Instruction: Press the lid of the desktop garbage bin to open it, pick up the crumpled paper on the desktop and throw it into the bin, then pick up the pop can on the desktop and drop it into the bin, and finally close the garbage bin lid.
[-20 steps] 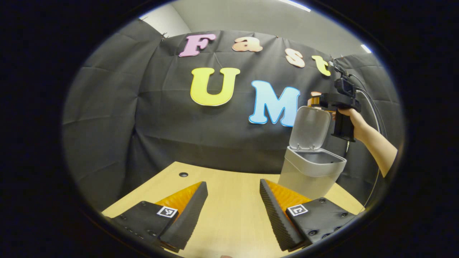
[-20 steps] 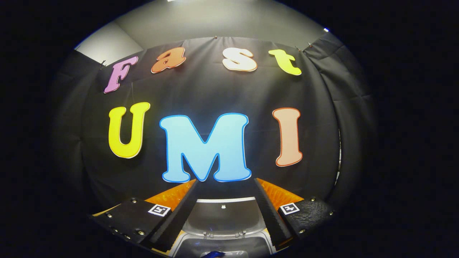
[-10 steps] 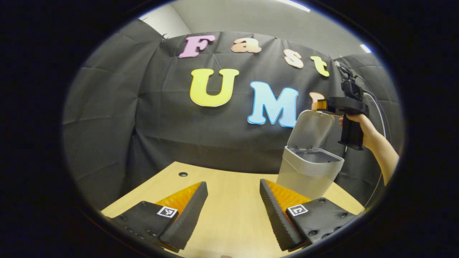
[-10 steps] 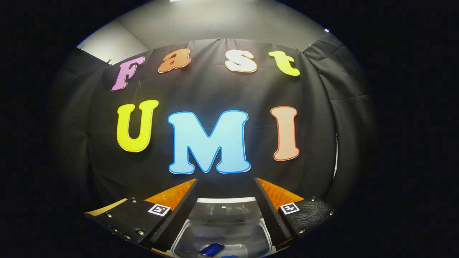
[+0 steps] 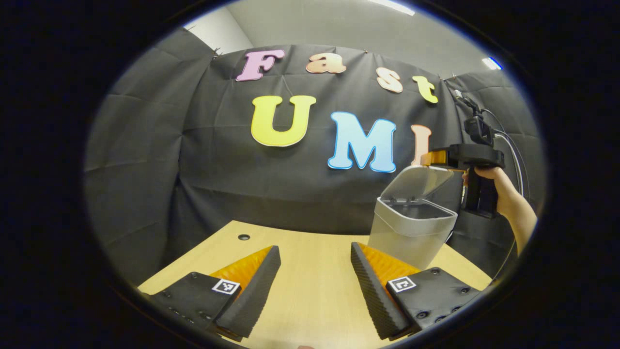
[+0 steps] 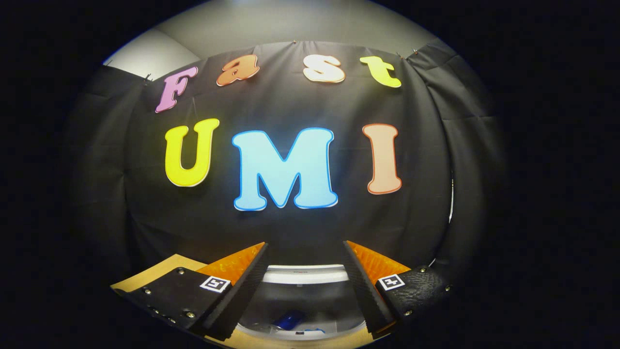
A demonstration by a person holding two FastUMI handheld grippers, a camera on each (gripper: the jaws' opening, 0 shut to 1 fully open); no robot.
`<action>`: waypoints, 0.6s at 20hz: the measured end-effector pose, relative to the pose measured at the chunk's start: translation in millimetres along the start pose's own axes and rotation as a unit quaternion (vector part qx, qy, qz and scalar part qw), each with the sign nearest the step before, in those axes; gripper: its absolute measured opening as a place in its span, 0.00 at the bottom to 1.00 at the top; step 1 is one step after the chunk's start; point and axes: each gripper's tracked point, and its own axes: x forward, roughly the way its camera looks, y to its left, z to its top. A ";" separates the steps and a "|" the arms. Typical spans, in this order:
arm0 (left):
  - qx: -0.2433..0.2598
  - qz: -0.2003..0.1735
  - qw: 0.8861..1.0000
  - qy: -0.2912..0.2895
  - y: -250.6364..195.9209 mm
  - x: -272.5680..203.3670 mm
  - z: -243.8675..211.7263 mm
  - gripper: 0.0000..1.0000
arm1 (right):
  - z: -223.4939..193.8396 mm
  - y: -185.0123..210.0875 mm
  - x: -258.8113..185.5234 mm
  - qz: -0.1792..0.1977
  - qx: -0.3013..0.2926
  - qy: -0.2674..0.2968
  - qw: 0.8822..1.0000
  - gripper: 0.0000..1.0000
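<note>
Lid (image 5: 419, 182) of the bin (image 5: 411, 232) stands half lowered under our right gripper (image 5: 428, 159): the closing step, we judge. Next we must press it down until shut. Both grippers' fingers spread wide, empty; left gripper (image 5: 315, 281) hovers over the desk (image 5: 310, 252).

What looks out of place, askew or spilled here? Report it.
Nothing stands out. The grey plastic desktop bin stands on the wooden table, its hinged lid half-raised at a slant under the right gripper, consistent with closing it. A blue object lies inside; nothing has spilled.
</note>
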 end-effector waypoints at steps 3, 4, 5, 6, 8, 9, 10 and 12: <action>0.001 -0.001 1.000 0.001 -0.2 -1.8 -0.5 0.95 | -15.3 1.6 -3.5 0.003 -0.006 0.008 1.000 0.95; 0.002 -0.002 1.000 0.002 -1.2 -1.6 -0.9 1.00 | -19.4 0.7 -5.4 0.002 -0.004 0.008 1.000 0.95; 0.003 -0.003 1.000 0.002 -2.2 -2.4 -0.8 1.00 | -23.3 1.1 -6.1 0.001 -0.003 0.008 1.000 0.95; 0.005 -0.004 1.000 0.001 -3.7 -3.8 -0.4 1.00 | -28.2 0.8 -7.0 0.000 -0.003 0.010 1.000 0.95; 0.009 -0.006 1.000 -0.001 -6.2 -5.3 1.8 0.95 | -39.3 1.6 -8.0 -0.001 -0.005 0.017 1.000 0.95; 0.010 -0.007 1.000 -0.001 -7.0 -5.0 1.5 1.00 | -44.6 2.2 -8.3 -0.001 -0.007 0.020 1.000 0.95; 0.010 -0.008 1.000 0.000 -7.2 -5.3 0.1 1.00 | -48.3 2.5 -8.2 -0.001 -0.008 0.019 1.000 0.95; 0.009 -0.007 1.000 0.003 -6.3 -6.5 -2.0 0.95 | -54.9 3.6 -8.5 -0.002 -0.010 0.015 1.000 0.95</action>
